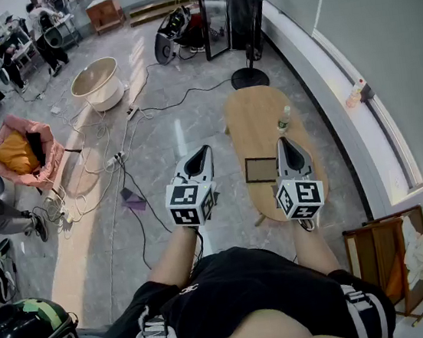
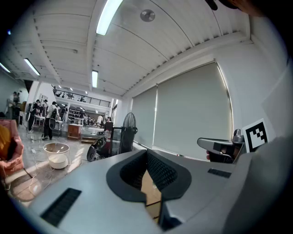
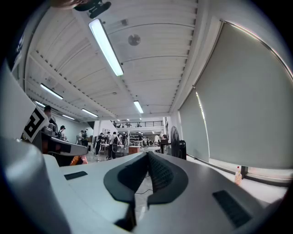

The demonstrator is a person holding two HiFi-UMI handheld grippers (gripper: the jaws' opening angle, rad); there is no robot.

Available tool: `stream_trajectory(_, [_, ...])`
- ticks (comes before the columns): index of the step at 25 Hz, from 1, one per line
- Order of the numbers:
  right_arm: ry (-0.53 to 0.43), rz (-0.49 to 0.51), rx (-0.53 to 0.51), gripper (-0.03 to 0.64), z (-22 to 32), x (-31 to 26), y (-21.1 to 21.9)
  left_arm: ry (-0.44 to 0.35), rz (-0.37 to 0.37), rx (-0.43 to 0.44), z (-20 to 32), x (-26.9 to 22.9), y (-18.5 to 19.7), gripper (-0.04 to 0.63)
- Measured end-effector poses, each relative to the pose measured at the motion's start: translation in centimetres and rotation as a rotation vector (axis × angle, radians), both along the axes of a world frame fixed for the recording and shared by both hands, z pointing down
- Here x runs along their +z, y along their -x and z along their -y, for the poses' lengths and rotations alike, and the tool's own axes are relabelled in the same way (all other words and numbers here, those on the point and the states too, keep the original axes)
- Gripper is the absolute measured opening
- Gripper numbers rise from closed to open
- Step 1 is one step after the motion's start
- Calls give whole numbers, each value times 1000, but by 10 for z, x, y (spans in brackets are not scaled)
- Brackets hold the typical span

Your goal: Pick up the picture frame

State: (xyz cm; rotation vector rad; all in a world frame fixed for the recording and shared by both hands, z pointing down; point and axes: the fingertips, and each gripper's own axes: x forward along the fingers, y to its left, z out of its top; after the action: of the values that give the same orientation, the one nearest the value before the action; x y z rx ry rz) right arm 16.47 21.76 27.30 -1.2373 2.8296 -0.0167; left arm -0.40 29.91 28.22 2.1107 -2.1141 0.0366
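Note:
The picture frame [image 1: 259, 169], a dark-edged brown rectangle, lies flat on the near part of an oval wooden table [image 1: 253, 114]. My right gripper [image 1: 281, 142] hovers just right of the frame, held level, jaws shut and empty. My left gripper [image 1: 206, 150] hangs over the floor left of the table, also shut with nothing in it. In the left gripper view the closed jaws [image 2: 147, 153] meet at the tip, with a strip of the table [image 2: 152, 194] showing below them. The right gripper view shows its jaws [image 3: 148, 155] closed against each other, facing the open hall.
A small bottle [image 1: 284, 118] stands on the table beyond the frame. A standing fan's base [image 1: 250, 78] sits past the table's far end. Cables [image 1: 118, 161] trail over the floor at left, near a white basin [image 1: 97, 83]. A wooden rack [image 1: 385, 256] stands at right by the wall.

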Motion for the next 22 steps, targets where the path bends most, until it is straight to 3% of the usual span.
stream_trajectory(5, [9,-5,16,15,-1,5,2,14,-47,24,6,11,5,21])
stream_trajectory(22, [7,-6,141,17,-31,13,23,-5,-34,136,-11,15,32,21])
